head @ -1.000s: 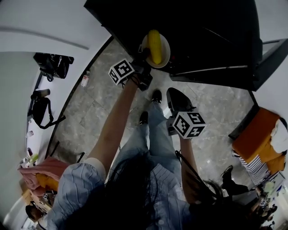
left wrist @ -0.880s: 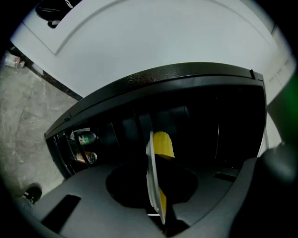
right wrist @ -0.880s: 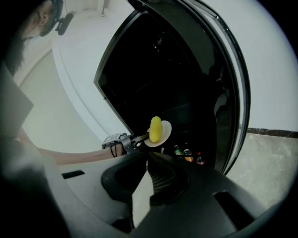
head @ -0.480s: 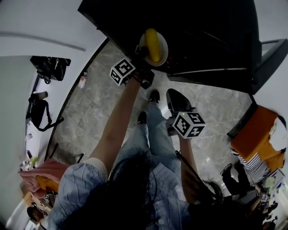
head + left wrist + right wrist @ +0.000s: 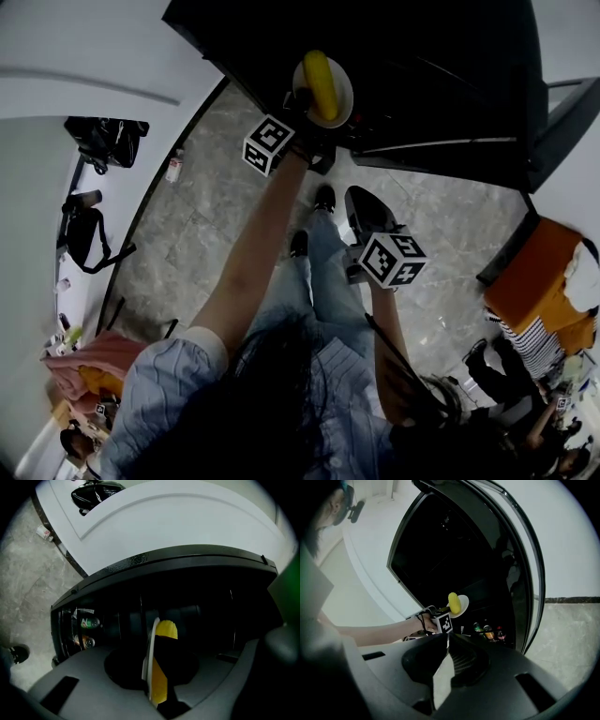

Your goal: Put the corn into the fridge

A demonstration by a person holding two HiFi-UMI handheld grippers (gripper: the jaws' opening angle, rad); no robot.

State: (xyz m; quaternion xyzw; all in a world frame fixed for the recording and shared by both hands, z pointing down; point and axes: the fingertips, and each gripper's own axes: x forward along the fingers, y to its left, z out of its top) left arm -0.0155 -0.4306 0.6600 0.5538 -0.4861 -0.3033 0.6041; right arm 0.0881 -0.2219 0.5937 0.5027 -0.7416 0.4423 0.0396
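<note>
The left gripper (image 5: 156,668) is closed on the near rim of a white plate (image 5: 341,82), on which the corn (image 5: 320,84) is carried. The plate is held at the fridge's (image 5: 441,75) open front. The cob's long axis is directed from the jaws into the dark interior, and its far end is seen past the plate's rim. In the left gripper view the plate is seen edge-on and the cob's middle is lost in shadow. The right gripper (image 5: 447,637) is held outside the fridge, tips together, with nothing gripped. Drink bottles (image 5: 487,631) are dimly made out low in the fridge, whose shelves cannot be discerned.
</note>
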